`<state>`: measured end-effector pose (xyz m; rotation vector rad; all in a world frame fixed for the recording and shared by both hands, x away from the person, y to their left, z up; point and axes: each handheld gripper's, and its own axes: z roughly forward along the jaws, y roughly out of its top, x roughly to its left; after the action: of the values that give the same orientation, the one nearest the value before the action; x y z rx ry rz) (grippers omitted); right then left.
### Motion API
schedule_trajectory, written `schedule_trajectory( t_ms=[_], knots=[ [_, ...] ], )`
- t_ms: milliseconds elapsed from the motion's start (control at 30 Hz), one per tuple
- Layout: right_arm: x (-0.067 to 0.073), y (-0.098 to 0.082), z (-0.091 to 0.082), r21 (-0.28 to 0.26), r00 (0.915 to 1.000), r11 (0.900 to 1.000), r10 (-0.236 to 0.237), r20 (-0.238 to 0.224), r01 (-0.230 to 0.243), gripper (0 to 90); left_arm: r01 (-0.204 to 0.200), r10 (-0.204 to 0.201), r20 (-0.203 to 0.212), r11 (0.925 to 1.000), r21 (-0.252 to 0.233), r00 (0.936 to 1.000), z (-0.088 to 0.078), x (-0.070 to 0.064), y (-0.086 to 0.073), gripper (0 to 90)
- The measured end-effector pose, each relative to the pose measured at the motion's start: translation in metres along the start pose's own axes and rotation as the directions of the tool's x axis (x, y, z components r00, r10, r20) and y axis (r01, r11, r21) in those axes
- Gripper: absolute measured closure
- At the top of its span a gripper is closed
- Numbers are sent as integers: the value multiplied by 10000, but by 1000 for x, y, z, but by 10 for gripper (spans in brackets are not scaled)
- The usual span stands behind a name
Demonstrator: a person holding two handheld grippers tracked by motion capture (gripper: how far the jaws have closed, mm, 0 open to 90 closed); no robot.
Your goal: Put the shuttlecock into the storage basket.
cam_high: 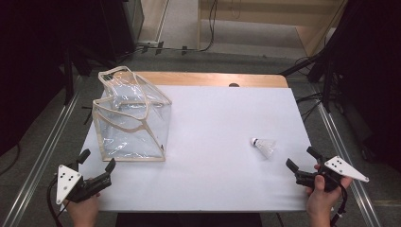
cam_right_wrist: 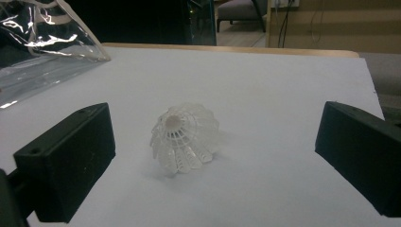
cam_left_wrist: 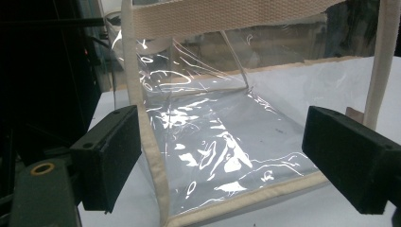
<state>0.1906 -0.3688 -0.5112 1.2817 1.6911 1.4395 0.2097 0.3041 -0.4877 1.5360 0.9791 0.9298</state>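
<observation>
Shuttlecock (cam_high: 264, 146) lies on its side on the white table (cam_high: 213, 179), toward the right edge, just ahead of the right gripper (cam_high: 299, 163) and a little to its left in the high view. Its long axis runs roughly across the table there, dark cork end pointing left toward the bag (cam_high: 130, 118), skirt flaring right. In the right gripper view the shuttlecock (cam_right_wrist: 184, 137) sits between the two black jaws but farther out, touching neither. The right hand (cam_high: 321, 198) is clearly the nearer one; I judge a short forward reach would bring the jaws around the shuttlecock. Right jaws stand wide apart and empty. The left gripper (cam_high: 97, 163) waits at the near left, jaws also spread and holding nothing, aimed at the bag's near lower corner (cam_left_wrist: 165, 217), close but apart. Count: one shuttlecock, one clear bag with cream trim standing upright at the left, two grippers.
</observation>
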Motion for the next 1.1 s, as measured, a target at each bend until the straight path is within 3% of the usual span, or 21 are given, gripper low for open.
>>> schedule_trajectory(
  t_ms=[300, 367, 633, 1100],
  knots=[
    [8, 6, -1, 84, 10000, 9999, -76, 58, 75, 0, -12, 12, 57, 10000, -3, 10000, -1, 0, -1, 132],
    [10, 9, 0, 8, 9998, 9999, 131, -162, -131, 0, -8, 8, 47, 10000, -26, 10000, -1, 0, -1, 133],
    [23, 23, 3, 370, 9992, 9986, -377, -137, 382, 0, -28, 28, 33, 10000, -43, 10000, -1, 0, -1, 133],
    [30, 54, 17, 740, 9952, 9930, -898, -384, 925, 0, -81, 81, 24, 10000, -31, 10000, -1, -2, -1, 133]
  ],
)
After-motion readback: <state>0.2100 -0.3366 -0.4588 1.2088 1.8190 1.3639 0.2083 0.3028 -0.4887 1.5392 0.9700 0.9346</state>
